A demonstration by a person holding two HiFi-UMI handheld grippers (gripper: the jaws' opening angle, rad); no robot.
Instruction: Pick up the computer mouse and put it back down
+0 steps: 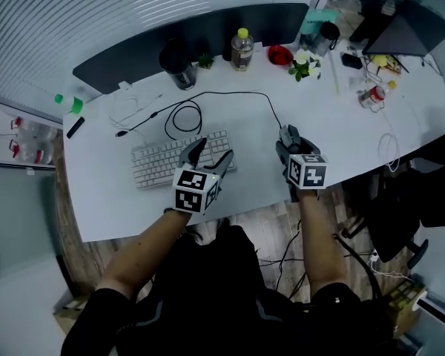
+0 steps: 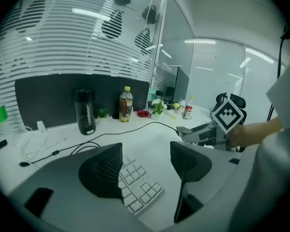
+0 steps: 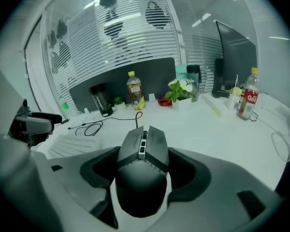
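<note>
Black computer mouse (image 3: 142, 153), one: pinched by its flanks in the wide-set jaws of the right gripper (image 3: 144, 170), low at the white table (image 1: 256, 173), probably for setting down. Left gripper (image 2: 146, 163), one: jaws spread, empty, idle over one keyboard (image 2: 140, 192). Beyond: one yellow-capped bottle (image 1: 242, 49), one dark tumbler (image 1: 178, 65).

My left gripper (image 1: 213, 151) hangs over the right end of the white keyboard (image 1: 159, 162), with its jaws apart. My right gripper (image 1: 291, 148) has the computer mouse (image 1: 288, 133) between its jaws, over the white desk (image 1: 341, 132). The black cable (image 1: 237, 93) of the mouse runs back to a coil behind the keyboard.
</note>
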